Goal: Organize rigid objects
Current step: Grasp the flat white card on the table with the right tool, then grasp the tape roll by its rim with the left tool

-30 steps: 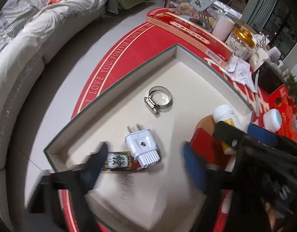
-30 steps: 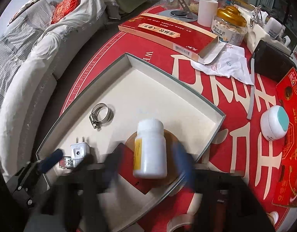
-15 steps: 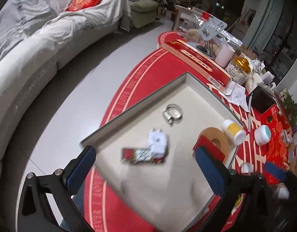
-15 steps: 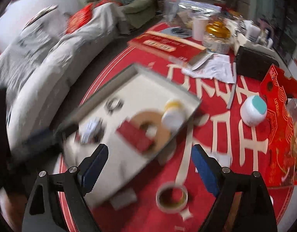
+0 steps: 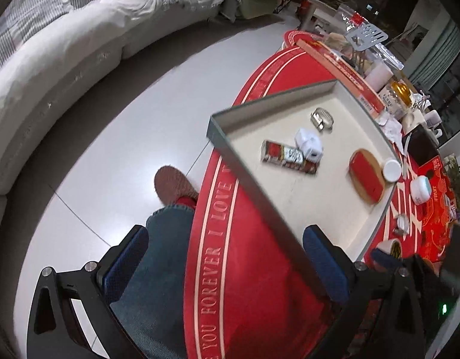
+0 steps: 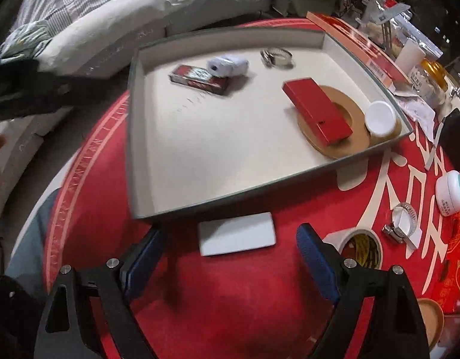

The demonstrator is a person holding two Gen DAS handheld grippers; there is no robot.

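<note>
Right now your left gripper [image 5: 227, 264] has its jaws spread wide with nothing between them, hanging over the edge of the round red table [image 5: 259, 314], with your jeans leg [image 5: 158, 254] and slipper [image 5: 173, 185] showing on the grey floor below. Your right gripper [image 6: 230, 264] is likewise parted and empty, pointing down at the red cloth just in front of the tray [image 6: 134, 137]; a flat white card [image 6: 237, 233] lies on the cloth between its blue pads, near the tray's front wall, and neither pad touches it. Inside the shallow cream tray you have a red-and-dark printed box [image 6: 200, 79] lying flat with a white plug adapter [image 6: 228, 65] just beside it, a metal hose clamp [image 6: 276, 56] farther back, and near the right corner a brown tape ring [image 6: 340, 128] with a red rectangular case [image 6: 318, 113] resting across it and a white-capped bottle [image 6: 379, 118] standing at the corner. Outside the tray, to your right gripper's right, a tape roll [image 6: 361, 249] sits on the cloth, a second hose clamp [image 6: 402, 221] lies just beyond it, and a white jar with a teal lid [image 6: 449, 188] is farther out. Along the table's far side stand a long red box [image 6: 358, 42], a white cup [image 6: 411, 55] and a gold-lidded jar [image 6: 430, 77]. A pale sofa [image 5: 80, 45] curves around the floor behind.
</note>
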